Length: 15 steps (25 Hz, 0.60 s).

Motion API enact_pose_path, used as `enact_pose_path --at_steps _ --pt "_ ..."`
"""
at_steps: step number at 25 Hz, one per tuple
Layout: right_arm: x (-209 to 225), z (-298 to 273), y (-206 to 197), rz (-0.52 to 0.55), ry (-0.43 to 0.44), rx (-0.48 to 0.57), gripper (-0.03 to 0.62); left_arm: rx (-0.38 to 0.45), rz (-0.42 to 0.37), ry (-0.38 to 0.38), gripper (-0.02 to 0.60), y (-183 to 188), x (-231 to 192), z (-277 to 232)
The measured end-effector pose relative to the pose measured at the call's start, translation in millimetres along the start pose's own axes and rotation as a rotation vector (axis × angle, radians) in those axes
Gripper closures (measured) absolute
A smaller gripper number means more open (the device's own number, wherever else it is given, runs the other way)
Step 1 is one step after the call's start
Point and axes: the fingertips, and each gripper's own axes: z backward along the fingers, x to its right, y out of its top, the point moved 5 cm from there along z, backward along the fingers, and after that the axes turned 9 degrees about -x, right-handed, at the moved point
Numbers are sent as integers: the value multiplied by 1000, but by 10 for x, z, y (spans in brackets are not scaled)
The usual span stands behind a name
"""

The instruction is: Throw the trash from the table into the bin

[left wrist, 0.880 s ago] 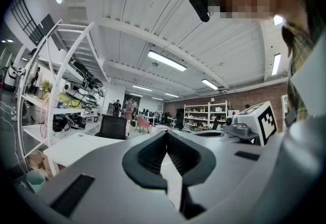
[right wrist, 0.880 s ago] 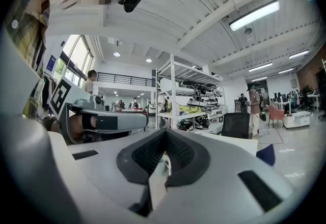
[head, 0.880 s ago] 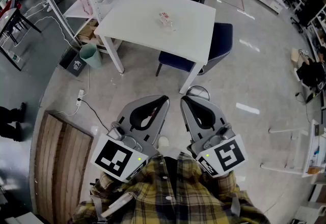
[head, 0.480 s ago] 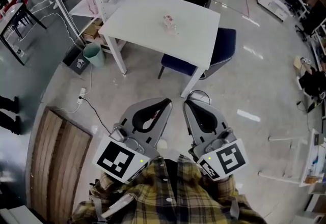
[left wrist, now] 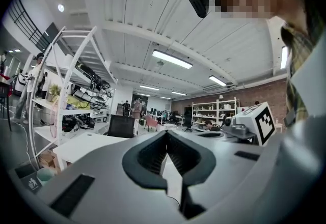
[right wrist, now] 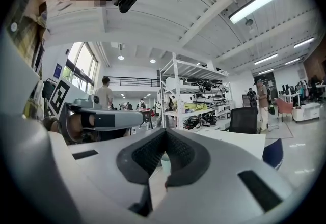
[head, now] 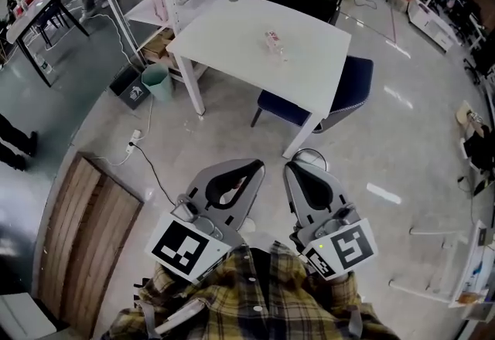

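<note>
Trash [head: 275,42] on white table [head: 224,33], green bin [head: 160,82] near table leg [head: 194,91], blue chair [head: 349,82] tucked under

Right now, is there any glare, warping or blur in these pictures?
Head view: sharp, fisheye-bent edges, glare streaks on the floor. Left gripper view: heavy warping, dark corners, bright ceiling lights. Right gripper view: same warping, strip light glaring.

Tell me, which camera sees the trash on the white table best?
The head view. It looks down on the white table, so the trash shows plainly on top. The left gripper view and right gripper view see the tabletop nearly edge-on, and the trash cannot be made out there.
</note>
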Motion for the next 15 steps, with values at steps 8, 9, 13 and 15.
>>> enact_pose_path --at_steps 8,9,13,15 --pt "129 -379 -24 -11 6 -13 595 -21 -5 4 572 -38 -369 -153" --pt "155 -450 -13 -10 3 -16 595 -19 -1 1 572 -29 -446 -185" --pt "270 -803 63 -6 -13 -32 595 -8 14 -14 572 48 -824 -343" --pt "333 -1051 111 -5 -21 -39 595 -10 15 -28 572 82 -1072 -436"
